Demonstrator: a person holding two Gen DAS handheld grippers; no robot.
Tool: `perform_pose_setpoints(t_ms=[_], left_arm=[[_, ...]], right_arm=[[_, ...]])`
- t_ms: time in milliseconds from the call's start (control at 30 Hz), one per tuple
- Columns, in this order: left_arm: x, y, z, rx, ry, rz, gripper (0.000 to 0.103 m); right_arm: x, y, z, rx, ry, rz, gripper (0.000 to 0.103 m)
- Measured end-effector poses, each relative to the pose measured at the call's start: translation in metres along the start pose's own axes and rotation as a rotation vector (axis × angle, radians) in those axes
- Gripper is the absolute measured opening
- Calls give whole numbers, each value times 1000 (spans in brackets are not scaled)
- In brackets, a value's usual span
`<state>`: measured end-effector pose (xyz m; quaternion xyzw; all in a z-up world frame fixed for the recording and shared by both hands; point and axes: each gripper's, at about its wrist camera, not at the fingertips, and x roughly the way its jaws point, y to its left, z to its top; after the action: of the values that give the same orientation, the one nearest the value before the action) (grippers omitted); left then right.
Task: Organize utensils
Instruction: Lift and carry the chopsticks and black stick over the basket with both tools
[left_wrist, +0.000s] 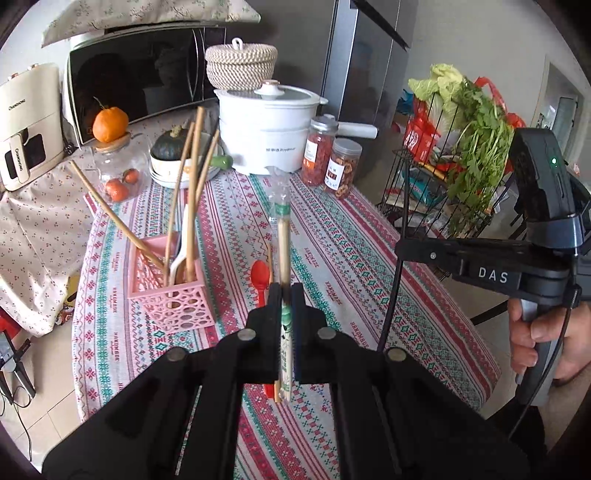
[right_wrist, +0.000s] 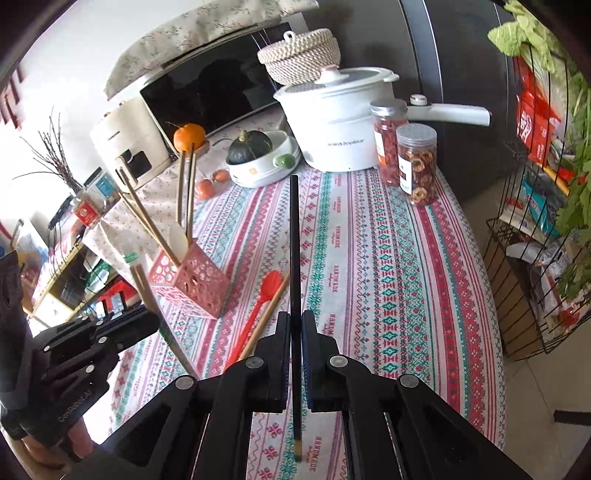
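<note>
While both grippers hang above the patterned tablecloth (right_wrist: 388, 266), each has its jaws pressed onto a utensil. Left gripper (left_wrist: 284, 291): jaws closed on wrapped chopsticks (left_wrist: 283, 236), a wooden pair in a clear sleeve with green print, pointing away from the camera and raised off the table. Right gripper (right_wrist: 294, 321): jaws closed on 1 black chopstick (right_wrist: 294, 240), running straight forward, its near end poking out below the fingers. Pink perforated holder (left_wrist: 173, 295) stands on the cloth left of centre, well apart from both grippers; it contains several wooden chopsticks (left_wrist: 192, 192) leaning at different angles and 1 white utensil (left_wrist: 181, 254), type unclear. Red spoon (right_wrist: 258, 306) lies flat on the cloth between holder and right gripper, with 1 loose wooden chopstick (right_wrist: 269, 314) just beside it, roughly parallel. Table's far end: white electric pot (right_wrist: 332, 122) with a woven lidded basket (right_wrist: 299, 55) behind it, 2 clear jars (right_wrist: 415, 162) of dried food, a white dish holding a dark green squash (right_wrist: 245, 147), an orange (right_wrist: 189, 136) on a glass jar. Wire rack (left_wrist: 417, 184) with leafy greens stands off the table's right side.
</note>
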<state>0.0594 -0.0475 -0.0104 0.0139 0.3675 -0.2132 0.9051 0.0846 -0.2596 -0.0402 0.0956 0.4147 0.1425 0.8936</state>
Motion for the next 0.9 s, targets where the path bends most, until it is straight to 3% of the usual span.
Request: perform_pose_setpoints(t_ms=[267,533,667,900], left_arm=[[-56,46,5,-117,-196,-10,5],[-89,77,14,-129,-409,120,5],[-81,93,20,-181,-443,118,5],[-47,101,29,-205,-395,118,5]], right_arm=[[-23,40,13,-84,-112,3,6],[-21,80,28,-153,-132,75,6],[-20,99,29,-180,-137,109,6],[-21,116,29,-193,-149,143,6]])
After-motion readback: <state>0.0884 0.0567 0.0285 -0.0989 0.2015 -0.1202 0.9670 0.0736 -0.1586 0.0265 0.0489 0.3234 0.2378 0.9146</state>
